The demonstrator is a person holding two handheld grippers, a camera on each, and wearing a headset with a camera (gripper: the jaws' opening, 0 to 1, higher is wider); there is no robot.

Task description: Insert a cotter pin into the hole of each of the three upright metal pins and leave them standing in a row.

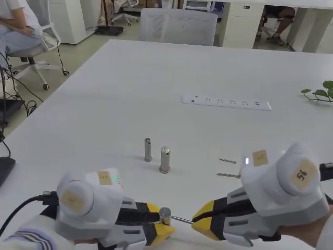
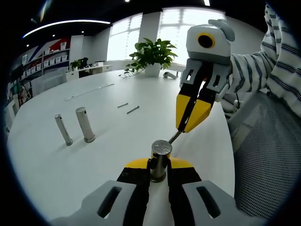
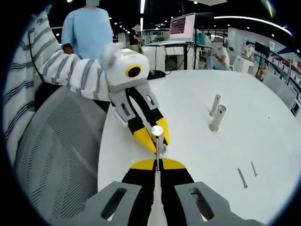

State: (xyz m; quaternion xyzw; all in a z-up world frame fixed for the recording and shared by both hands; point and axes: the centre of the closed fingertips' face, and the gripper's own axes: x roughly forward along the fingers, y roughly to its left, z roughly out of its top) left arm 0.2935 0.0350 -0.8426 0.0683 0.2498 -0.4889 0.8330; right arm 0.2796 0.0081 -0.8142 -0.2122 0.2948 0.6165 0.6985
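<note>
Left gripper [image 1: 158,223] fingers [image 2: 135,165] are clamped on a short metal pin [image 2: 160,159], held upright at the near edge of the surface [image 1: 208,67], likely to steady it for insertion. Right gripper [image 1: 201,219] fingers [image 3: 141,165] pinch a cotter pin [image 1: 182,220], its tip at the pin's head, aimed at the hole; can't tell if it's in. Held pin is silvery with a flat round top. Thin pin [image 1: 148,150] and thick pin [image 1: 165,160] stand mid-surface, close but apart. Spare cotter pins [image 1: 227,161] lie to their right.
</note>
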